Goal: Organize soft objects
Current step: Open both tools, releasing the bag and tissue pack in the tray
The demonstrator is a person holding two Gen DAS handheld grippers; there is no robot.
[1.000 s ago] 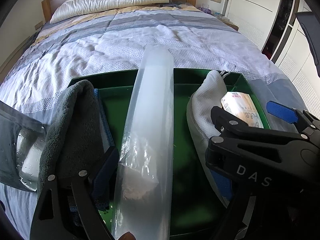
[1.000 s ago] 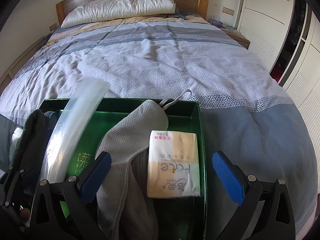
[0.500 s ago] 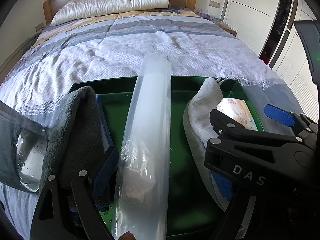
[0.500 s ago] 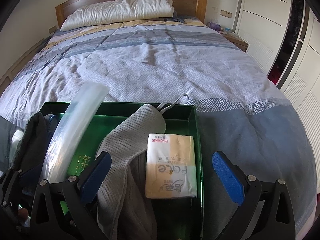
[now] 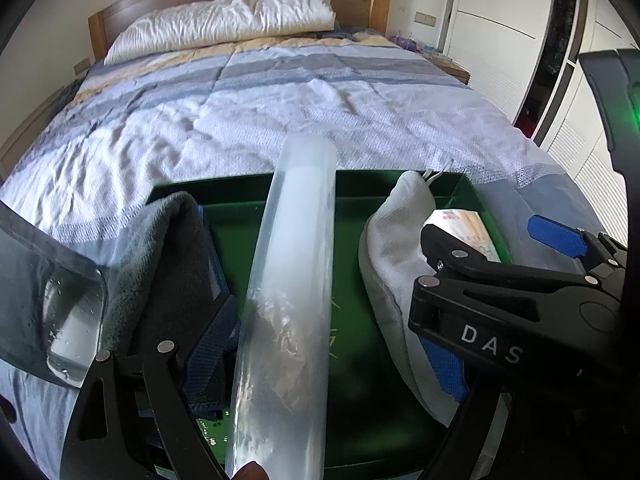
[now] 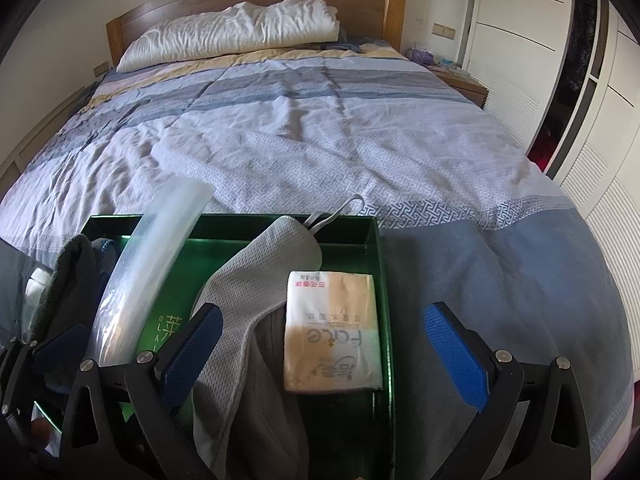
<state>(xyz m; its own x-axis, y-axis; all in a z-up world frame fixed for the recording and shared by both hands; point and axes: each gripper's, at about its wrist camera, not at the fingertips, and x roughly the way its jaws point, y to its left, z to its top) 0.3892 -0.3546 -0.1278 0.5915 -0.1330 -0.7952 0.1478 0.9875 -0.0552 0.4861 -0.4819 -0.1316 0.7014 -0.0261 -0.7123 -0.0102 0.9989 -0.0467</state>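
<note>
Plastic bag roll first: through the left wrist view it is a long, translucent tube running straight ahead of the left gripper, slanting up over the green box so its far end clears the box's far rim. Only one blue pad of this gripper shows, pressed against the roll's left side; the other finger is hidden behind the plastic, so I judge it clamped on the roll without seeing both pads. Left of the gripper a dark grey towel slumps over the box wall. To the right lies a pale mesh pouch, with the right gripper over it.

Through the right wrist view, the right gripper stands wide apart and holds nothing. The mesh pouch lies between its fingers toward the left one, and a tissue pack sits just ahead inside the box, against its right wall. The roll arcs well off to the left.

Risk, as I judge it: the roll is slick and held near one end, so it could slide through the pads or sag; being long, it may catch on the far rim rather than settle inside the box on the bed
</note>
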